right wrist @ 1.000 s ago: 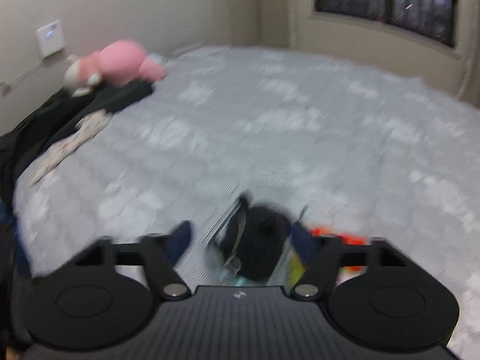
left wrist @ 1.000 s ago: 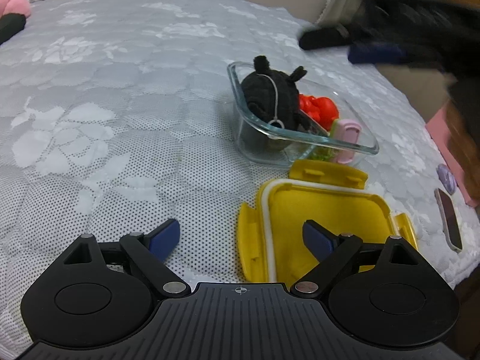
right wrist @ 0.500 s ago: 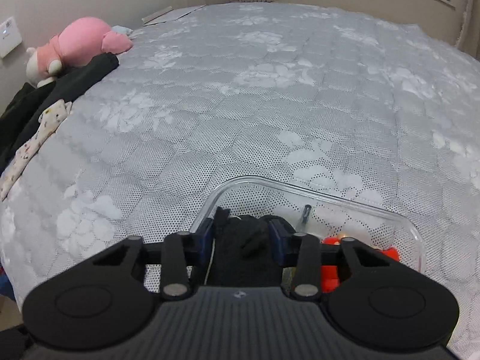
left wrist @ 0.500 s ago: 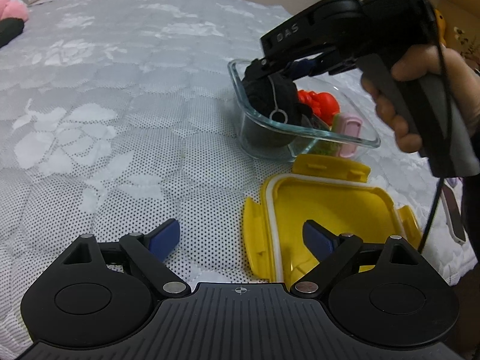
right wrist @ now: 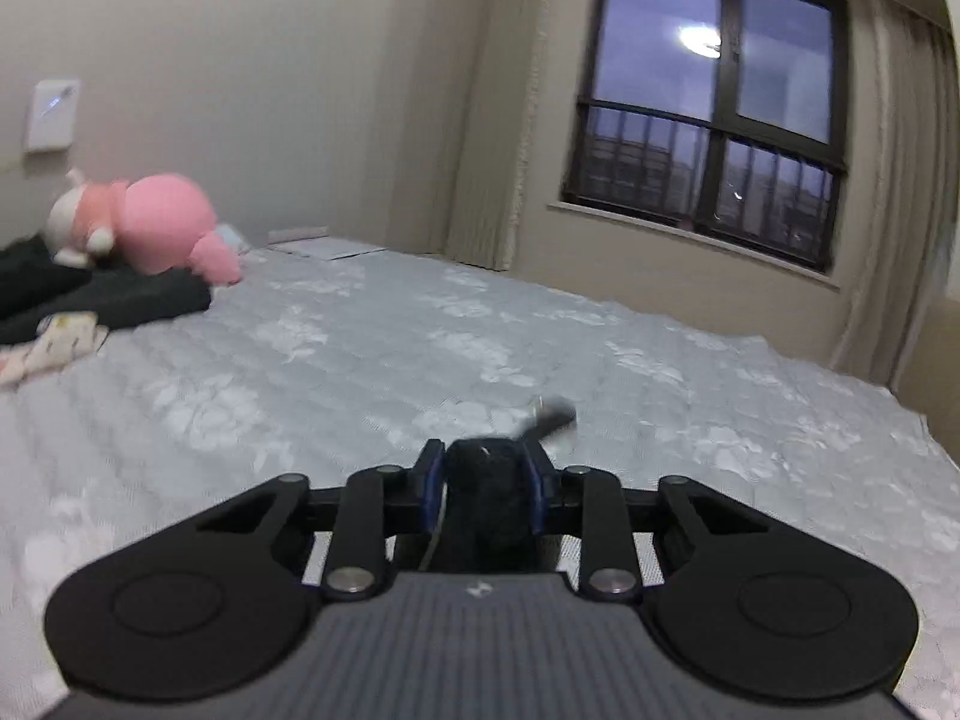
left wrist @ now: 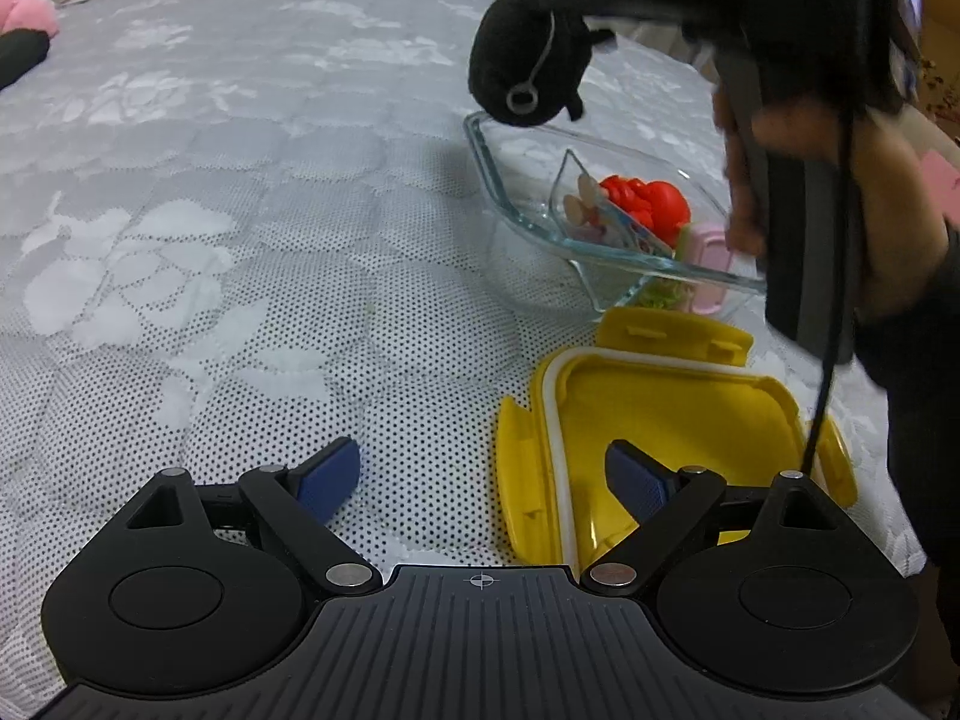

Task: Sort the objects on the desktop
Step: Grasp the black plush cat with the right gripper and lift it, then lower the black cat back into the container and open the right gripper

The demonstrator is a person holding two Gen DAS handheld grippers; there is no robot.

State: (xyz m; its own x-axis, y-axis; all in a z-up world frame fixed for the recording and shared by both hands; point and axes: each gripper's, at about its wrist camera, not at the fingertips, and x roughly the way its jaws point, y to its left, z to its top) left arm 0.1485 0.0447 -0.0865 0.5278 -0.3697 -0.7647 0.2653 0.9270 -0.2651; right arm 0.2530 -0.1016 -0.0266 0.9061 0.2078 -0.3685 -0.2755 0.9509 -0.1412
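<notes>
Right claw point(right wrist: 486, 480) clamped on a black plush toy point(left wrist: 528, 60) — lifted clear of the glass dish point(left wrist: 522, 210), where it sat gripped half a second ago. Now hanging above the dish's far corner, metal ring dangling. Probably an unpacking step, though destination not settled. Left claw point(left wrist: 480, 474) spread wide, holding nothing, low over bedspread point(left wrist: 240, 240) and yellow lid point(left wrist: 672, 396). Soft fuzzy toy; hard clear dish with red toy point(left wrist: 648, 201) inside; glossy plastic lid, clip flaps out; quilted, dotted fabric.
</notes>
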